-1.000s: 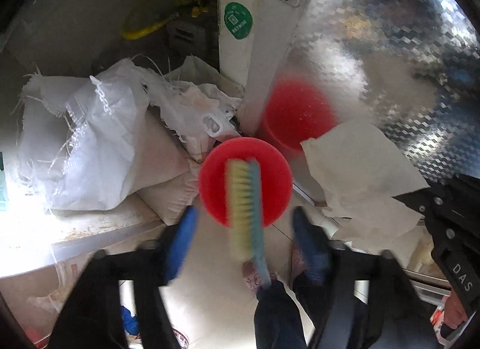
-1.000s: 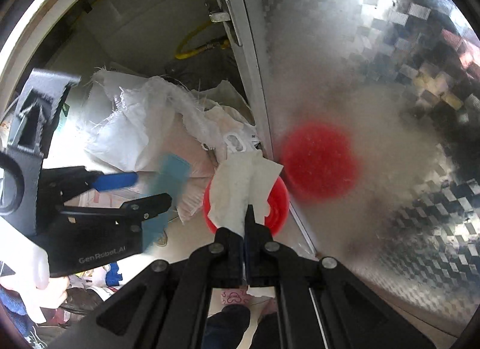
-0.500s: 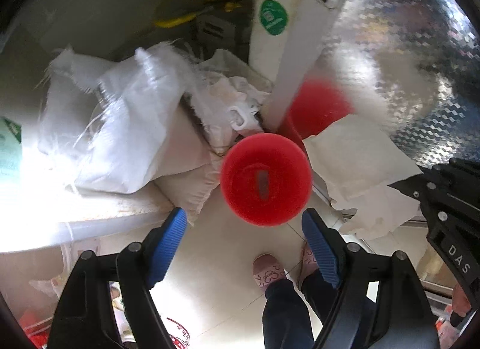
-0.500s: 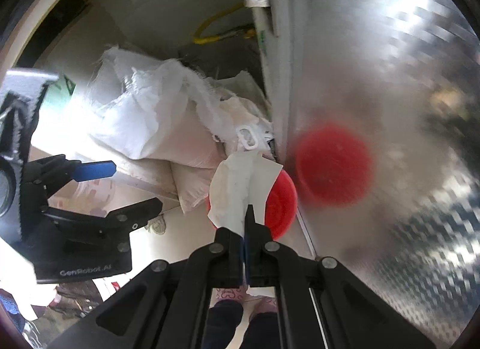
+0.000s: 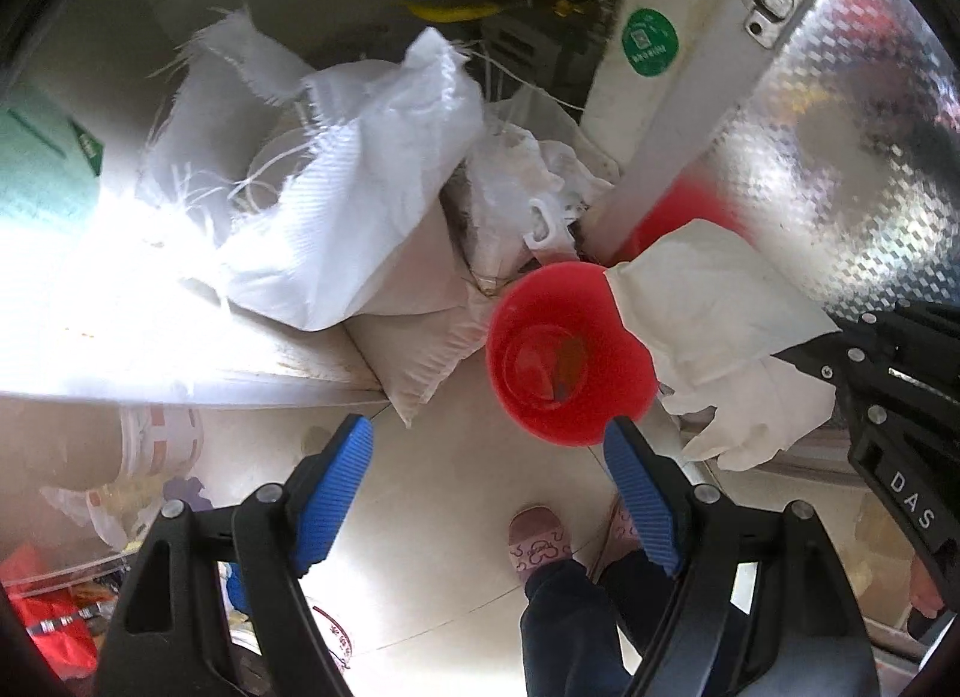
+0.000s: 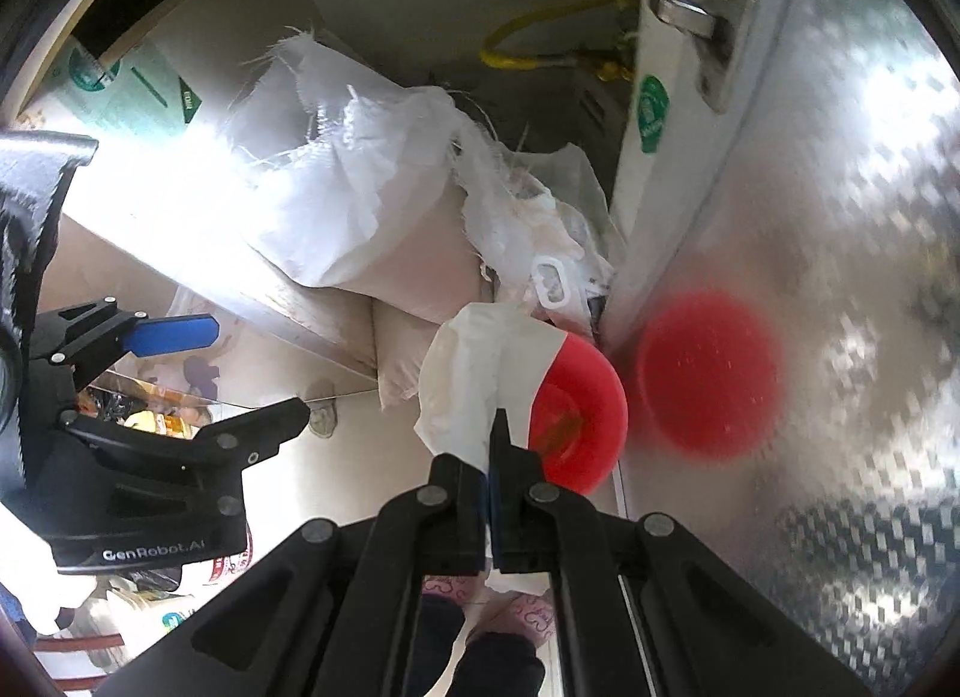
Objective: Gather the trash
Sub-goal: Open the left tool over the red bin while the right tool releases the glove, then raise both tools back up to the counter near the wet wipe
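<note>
Directly above the red bin, the right tongs are pinching a crumpled white paper, seemingly holding it there for dropping in. Just beside the bin, the left tongs are hanging spread and empty.

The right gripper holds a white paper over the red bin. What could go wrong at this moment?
1. The crumpled white paper sheet in the shut right gripper overhangs the rim of the round red plastic bin; released here, it may land partly outside.
2. The bin stands tight against the shiny metal cabinet door and the white woven sacks, so a low gripper might bump them.
</note>
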The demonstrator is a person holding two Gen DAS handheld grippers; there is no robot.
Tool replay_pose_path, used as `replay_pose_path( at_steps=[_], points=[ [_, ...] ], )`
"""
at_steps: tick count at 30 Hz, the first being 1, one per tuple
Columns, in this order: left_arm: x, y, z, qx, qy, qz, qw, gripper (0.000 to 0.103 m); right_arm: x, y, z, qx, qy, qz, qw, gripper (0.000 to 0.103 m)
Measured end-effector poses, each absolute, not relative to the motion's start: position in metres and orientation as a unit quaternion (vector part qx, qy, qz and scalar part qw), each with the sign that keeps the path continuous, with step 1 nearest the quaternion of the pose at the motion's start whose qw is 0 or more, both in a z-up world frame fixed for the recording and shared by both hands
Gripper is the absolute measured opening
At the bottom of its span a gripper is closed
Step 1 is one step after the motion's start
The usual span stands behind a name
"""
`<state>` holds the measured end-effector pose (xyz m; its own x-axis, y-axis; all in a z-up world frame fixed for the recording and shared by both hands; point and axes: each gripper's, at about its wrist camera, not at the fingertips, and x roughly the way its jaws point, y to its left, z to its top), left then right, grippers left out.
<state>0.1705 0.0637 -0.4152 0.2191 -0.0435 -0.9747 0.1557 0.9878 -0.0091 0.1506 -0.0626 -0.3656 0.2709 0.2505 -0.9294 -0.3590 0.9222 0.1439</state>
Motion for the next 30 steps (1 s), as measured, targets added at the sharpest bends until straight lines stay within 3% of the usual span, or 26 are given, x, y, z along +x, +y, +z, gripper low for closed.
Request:
replay_pose_path(
  at_steps=[6, 10, 13, 21, 30],
  points=[
    [0.162, 0.075, -0.408, 0.024, 0.620, -0.050, 0.782, 0.078, 0.150, -0.050, -0.359, -0.076, 0.555, 0.195, 0.805, 0.002],
    [0.155, 0.080, -0.403, 0.024, 0.616, -0.039, 0.786, 0.078, 0.144, -0.045, -0.354, -0.087, 0.545, 0.188, 0.812, 0.027],
    [0.147, 0.082, -0.397, 0.023, 0.612, -0.038, 0.790, 0.078, 0.137, -0.045, -0.350, -0.089, 0.545, 0.182, 0.814, 0.035],
    [0.131, 0.084, -0.353, 0.027, 0.601, -0.038, 0.798, 0.078, 0.119, -0.046, -0.311, -0.071, 0.546, 0.170, 0.817, 0.036],
    [0.106, 0.079, -0.244, 0.027, 0.568, -0.048, 0.821, 0.078, 0.098, -0.055, -0.214, -0.043, 0.525, 0.147, 0.837, 0.037]
  ],
)
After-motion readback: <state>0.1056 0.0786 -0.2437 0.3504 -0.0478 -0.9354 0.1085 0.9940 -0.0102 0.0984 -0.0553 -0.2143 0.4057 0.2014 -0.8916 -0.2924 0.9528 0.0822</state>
